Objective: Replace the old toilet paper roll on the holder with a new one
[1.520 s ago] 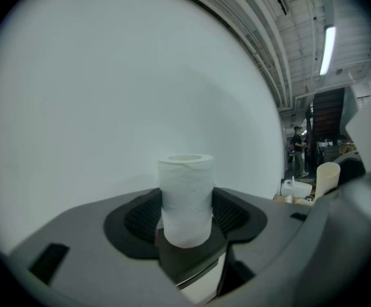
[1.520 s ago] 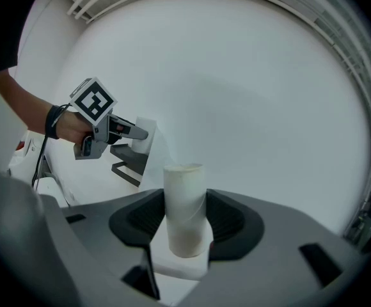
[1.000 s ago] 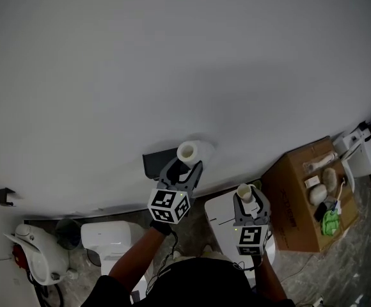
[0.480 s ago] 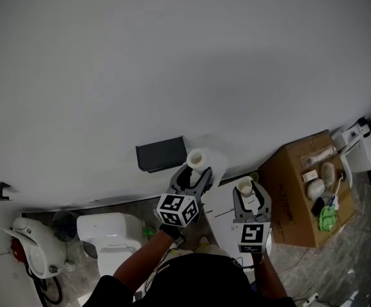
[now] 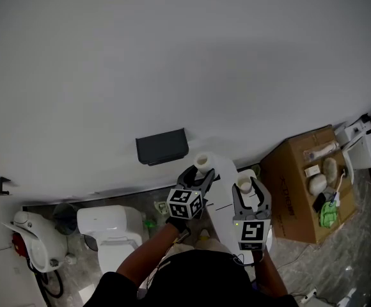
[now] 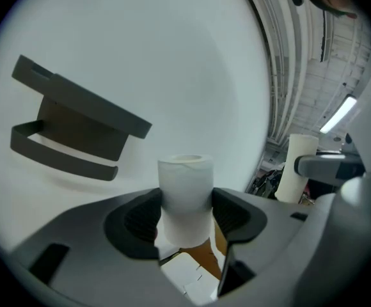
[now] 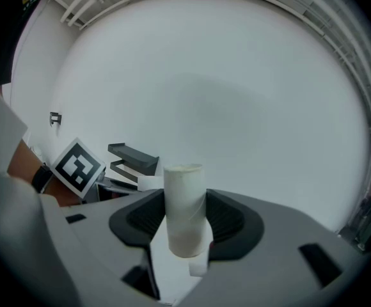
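Two gripped rolls near wall holder [image 5: 162, 146].
Left gripper [image 5: 199, 174] clamped on white paper roll [image 6: 184, 194]; right gripper [image 5: 246, 193] clamped on slim cream tube [image 7: 184, 210].

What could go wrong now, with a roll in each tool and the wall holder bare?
1. Mix-up: the left tool grips a white roll and the right tool a slimmer tube. They look alike, so the wrong one could go on the empty holder.
2. Each is pinched by its sides with one end sticking out, so either might tip or slip.
3. The tools sit close together and could knock.
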`<state>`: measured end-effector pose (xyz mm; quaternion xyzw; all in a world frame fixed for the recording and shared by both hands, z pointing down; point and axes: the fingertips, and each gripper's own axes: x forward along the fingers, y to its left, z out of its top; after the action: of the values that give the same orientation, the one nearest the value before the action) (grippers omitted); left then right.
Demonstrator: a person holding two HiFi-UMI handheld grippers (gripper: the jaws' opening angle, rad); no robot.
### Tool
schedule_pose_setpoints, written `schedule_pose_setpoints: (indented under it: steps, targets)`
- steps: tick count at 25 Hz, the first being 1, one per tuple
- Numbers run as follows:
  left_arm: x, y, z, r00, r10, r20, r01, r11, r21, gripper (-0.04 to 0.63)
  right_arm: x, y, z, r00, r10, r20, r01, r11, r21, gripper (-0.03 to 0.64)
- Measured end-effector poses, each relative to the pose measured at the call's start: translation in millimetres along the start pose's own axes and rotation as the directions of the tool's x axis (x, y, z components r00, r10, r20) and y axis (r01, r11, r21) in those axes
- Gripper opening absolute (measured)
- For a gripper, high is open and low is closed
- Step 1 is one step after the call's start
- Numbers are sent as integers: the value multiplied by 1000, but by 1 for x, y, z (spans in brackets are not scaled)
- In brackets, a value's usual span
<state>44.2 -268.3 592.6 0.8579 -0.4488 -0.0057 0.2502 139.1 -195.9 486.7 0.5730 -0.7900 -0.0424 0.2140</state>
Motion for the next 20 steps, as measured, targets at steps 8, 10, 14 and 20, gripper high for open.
schedule_pose_setpoints:
  steps: [8, 10, 14, 20]
  targets:
    - [9, 36, -30, 996, 62, -58, -66, 996, -59, 258, 1, 5, 0, 999, 17, -29, -17, 1000, 13, 198]
    - [9, 42, -35, 996, 68, -64, -73, 994, -82, 258, 3, 6, 0, 999, 26, -22, -25, 999, 27, 199]
    - [10, 52, -34, 995, 76, -58, -82, 989, -126, 258, 5, 8, 2, 999, 36, -10, -35, 998, 47, 198]
    - [16, 58, -31, 997, 68, -45, -76, 975, -211, 258, 9, 16, 2, 997, 79, 15, -80, 992, 92, 199]
